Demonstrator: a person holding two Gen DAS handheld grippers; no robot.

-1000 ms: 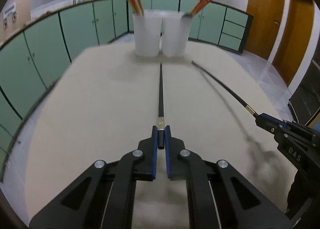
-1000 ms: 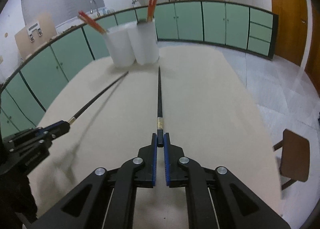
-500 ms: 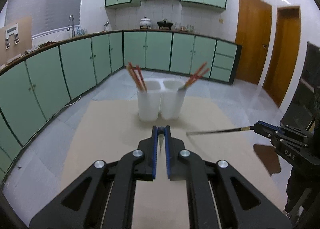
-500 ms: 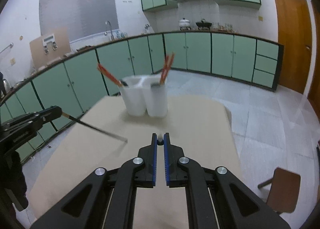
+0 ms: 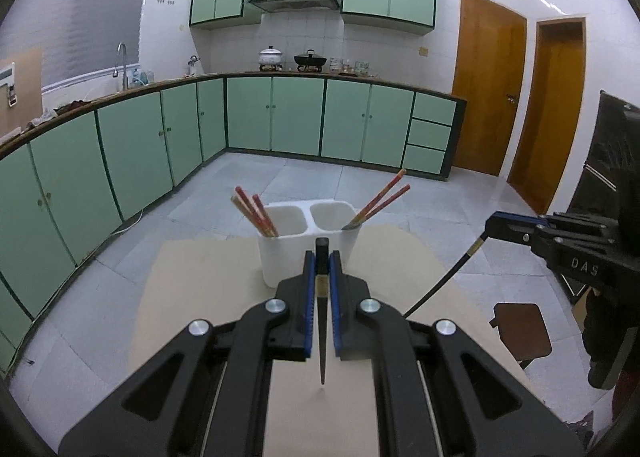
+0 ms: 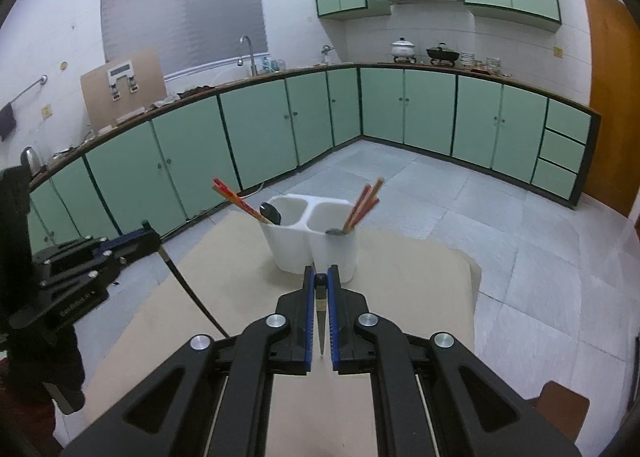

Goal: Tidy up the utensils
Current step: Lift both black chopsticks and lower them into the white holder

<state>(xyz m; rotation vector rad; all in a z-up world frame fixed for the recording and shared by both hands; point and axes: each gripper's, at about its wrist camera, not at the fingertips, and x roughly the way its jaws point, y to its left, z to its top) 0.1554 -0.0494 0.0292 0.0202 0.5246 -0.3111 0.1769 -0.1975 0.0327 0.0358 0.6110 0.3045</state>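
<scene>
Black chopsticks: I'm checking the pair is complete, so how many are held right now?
2. One black chopstick is clamped in the left tongs; the other is in the right tongs.

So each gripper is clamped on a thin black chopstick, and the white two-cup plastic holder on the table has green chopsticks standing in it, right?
Not quite: the chopsticks in the white two-cup plastic holder are red-orange, not green, as the left wrist view shows. The rest holds: the left gripper and the right gripper are each clamped on a thin black chopstick.

Wrist views above shared holder (image 5: pixel 308 241)
</scene>
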